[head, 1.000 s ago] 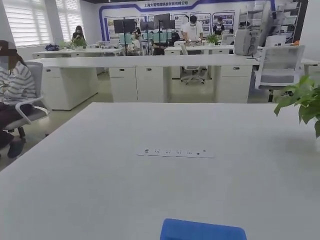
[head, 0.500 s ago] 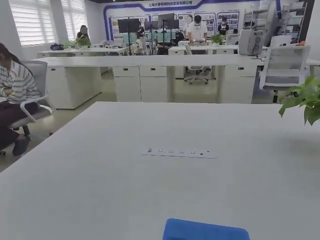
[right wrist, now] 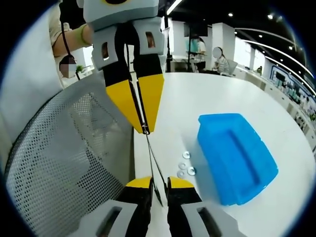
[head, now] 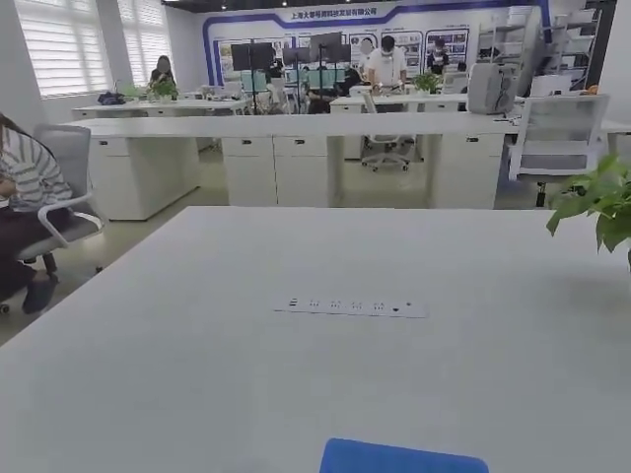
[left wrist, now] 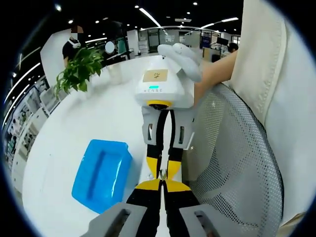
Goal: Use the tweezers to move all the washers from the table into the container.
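Observation:
Three small metal washers (right wrist: 185,165) lie on the white table (head: 197,345) beside a blue rectangular container (right wrist: 237,158), which sits at the table's near edge (head: 404,459) and left of the grippers (left wrist: 101,173). Thin metal tweezers (right wrist: 150,163) run forward from my right gripper (right wrist: 159,190), whose jaws are shut on their arms. My left gripper (right wrist: 144,126) faces it head-on, jaws shut on the tweezers' pointed end. In the left gripper view my left gripper (left wrist: 162,183) meets the right gripper (left wrist: 162,168) tip to tip, just off the table's edge.
A grey mesh chair back (left wrist: 237,173) stands close beside both grippers (right wrist: 64,148). A flush power strip (head: 350,307) sits mid-table. A leafy plant (head: 596,202) overhangs the right side. Desks, chairs and people fill the room beyond.

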`<state>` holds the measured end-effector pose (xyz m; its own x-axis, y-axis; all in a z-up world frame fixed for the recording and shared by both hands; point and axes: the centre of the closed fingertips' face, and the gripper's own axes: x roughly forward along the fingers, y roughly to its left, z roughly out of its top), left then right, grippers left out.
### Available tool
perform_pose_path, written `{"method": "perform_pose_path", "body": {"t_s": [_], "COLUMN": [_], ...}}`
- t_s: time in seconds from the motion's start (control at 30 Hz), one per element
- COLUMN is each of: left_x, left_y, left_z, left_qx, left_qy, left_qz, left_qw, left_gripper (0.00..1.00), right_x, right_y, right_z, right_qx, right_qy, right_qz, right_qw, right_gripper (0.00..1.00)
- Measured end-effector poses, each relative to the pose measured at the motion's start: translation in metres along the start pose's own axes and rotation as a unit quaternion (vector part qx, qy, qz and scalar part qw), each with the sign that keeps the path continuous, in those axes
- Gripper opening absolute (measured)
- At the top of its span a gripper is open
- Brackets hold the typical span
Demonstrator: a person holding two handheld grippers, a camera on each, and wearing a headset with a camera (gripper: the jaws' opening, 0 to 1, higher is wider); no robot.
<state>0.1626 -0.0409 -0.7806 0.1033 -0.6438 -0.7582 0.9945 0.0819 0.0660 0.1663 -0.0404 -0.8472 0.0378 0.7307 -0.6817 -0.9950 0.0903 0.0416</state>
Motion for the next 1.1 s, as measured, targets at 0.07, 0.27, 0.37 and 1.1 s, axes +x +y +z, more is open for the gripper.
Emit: {"method": "perform_pose_path", "body": {"t_s": [0.07, 0.27, 0.37, 1.1], "left_x": [0.000, -0.004, -0.003, 0.012], "left_y": [0.000, 0.008, 0.013, 0.024], "left_z": [0.003, 0.011, 0.013, 0.028], "left_qx": [0.010, 0.032, 0.035, 0.072], "left_qy": [0.003, 0.004, 0.005, 0.038], "left_qz": [-0.001, 0.010, 0.011, -0.053], "left_qw": [0.9999, 0.9994, 0.9993, 0.9952], "left_gripper": [0.00, 0.00, 0.00, 0.00], "right_x": [0.000, -0.002, -0.002, -0.004], "right_y": [-0.001, -0.014, -0.018, -0.027], "right_z": [0.001, 0.010, 0.012, 0.007], "right_qx": [-0.002, -0.007, -0.005, 0.037], "right_qy": [-0.003, -0.021, -0.025, -0.040], "right_qz": [-0.004, -0.036, -0.043, -0.048], "right_qw": [1.0000, 0.9991, 0.9987, 0.9974], "right_gripper": [0.07, 0.07, 0.07, 0.07]}}
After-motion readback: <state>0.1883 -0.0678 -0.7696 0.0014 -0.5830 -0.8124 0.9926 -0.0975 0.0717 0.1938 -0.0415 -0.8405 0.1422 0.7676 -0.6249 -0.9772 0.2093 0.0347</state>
